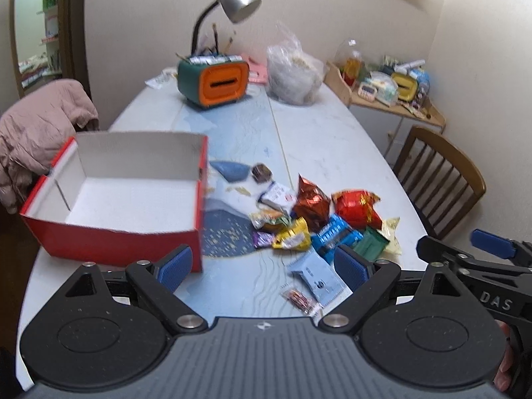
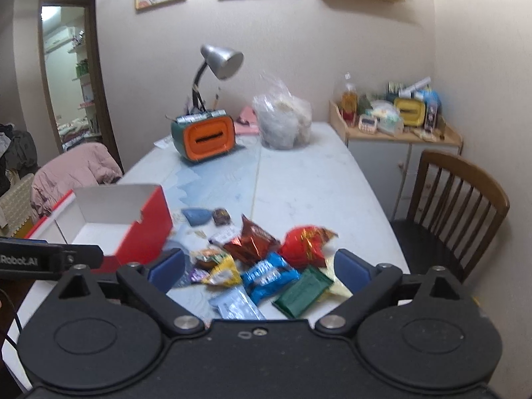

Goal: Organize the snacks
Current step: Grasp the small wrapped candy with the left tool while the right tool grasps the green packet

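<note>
From my left wrist view, my left gripper (image 1: 264, 267) had its jaws wide apart with nothing between the pads, held above the near edge of the tabletop (image 1: 332, 139). An open red box (image 1: 113, 196) with a bare white inside stood at the left. Just right of it lay the pile of snacks (image 1: 316, 219): a copper foil bag (image 1: 311, 204), a red foil bag (image 1: 357, 207), a blue packet (image 1: 335, 234), a green packet (image 1: 370, 242) and a yellow wrapper (image 1: 292, 237), all touching or overlapping. A pale blue packet (image 1: 316, 279) lay nearer me, apart from the heap. My right gripper (image 1: 472, 256) showed at the right edge.

From my right wrist view, my right gripper (image 2: 259, 274) had its jaws apart, empty, above the same pile (image 2: 266, 262). The green packet (image 2: 301, 294) and the blue packet (image 2: 267, 276) lay closest between the pads' lines, untouched. The box (image 2: 133, 229) stood to the left. Farther back stood an orange-fronted organizer (image 2: 206, 139), a desk lamp (image 2: 219, 60) and a clear plastic bag (image 2: 282, 119).
</note>
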Motion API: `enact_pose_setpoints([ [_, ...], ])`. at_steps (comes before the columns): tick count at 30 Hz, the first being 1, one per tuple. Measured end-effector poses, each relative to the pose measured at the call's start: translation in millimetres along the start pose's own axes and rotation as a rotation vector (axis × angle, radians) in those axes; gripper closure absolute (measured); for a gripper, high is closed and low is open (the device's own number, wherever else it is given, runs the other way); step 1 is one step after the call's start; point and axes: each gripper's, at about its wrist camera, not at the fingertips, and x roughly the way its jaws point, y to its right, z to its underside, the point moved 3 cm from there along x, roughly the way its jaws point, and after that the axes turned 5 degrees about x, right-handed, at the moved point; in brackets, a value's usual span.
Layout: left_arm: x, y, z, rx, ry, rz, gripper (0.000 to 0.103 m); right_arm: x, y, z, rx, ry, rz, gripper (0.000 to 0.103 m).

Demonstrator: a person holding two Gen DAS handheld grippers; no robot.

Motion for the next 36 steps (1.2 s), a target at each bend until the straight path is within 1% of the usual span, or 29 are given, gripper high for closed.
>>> enact_pose_setpoints([
  [1, 5.5, 2.7, 0.1, 0.002, -0.017, 0.004, 0.010, 4.8, 5.2, 1.7, 0.009, -0.018, -0.003, 0.011],
  [6, 34.5, 11.7, 1.1, 0.005, -0.091, 0.012, 0.010, 34.8, 32.4, 9.1, 0.056, -0.102, -0.002, 0.012],
  [8, 46.7, 13.8, 1.7, -0.001, -0.119, 0.008, 0.010, 51.9, 44.5, 12.8, 0.078, -0.147, 0.010, 0.015],
  [15, 89.6, 17.2, 17.4, -0.017, -0.233, -0.014, 0.011, 103.8, 78.1, 24.1, 0.176, -0.281, 0.014, 0.021],
  [19, 103.0, 17.0, 28.4, -0.029, -0.276, -0.017, 0.011, 124.6, 91.5, 29.9, 0.240, -0.342, 0.003, 0.024],
  [24, 117.1, 18.8, 37.1, -0.061, -0.303, -0.011, 0.011, 137.0, 98.7, 35.0, 0.270, -0.381, -0.010, 0.025],
  [29, 138.4, 33.5, 45.8, -0.042, -0.332, -0.009, 0.011, 144.8, 102.6, 37.8, 0.262, -0.399, -0.020, 0.028],
  [32, 151.8, 33.7, 50.5, -0.092, -0.359, -0.016, 0.014, 151.1, 103.4, 38.2, 0.245, -0.410, -0.023, 0.029],
  [33, 156.1, 33.0, 52.1, -0.107, -0.366, -0.025, 0.017, 153.1, 103.3, 38.4, 0.238, -0.412, -0.022, 0.029],
  [36, 168.1, 34.9, 55.5, -0.123, -0.397, -0.045, 0.031, 159.2, 103.3, 37.7, 0.220, -0.414, -0.013, 0.030],
])
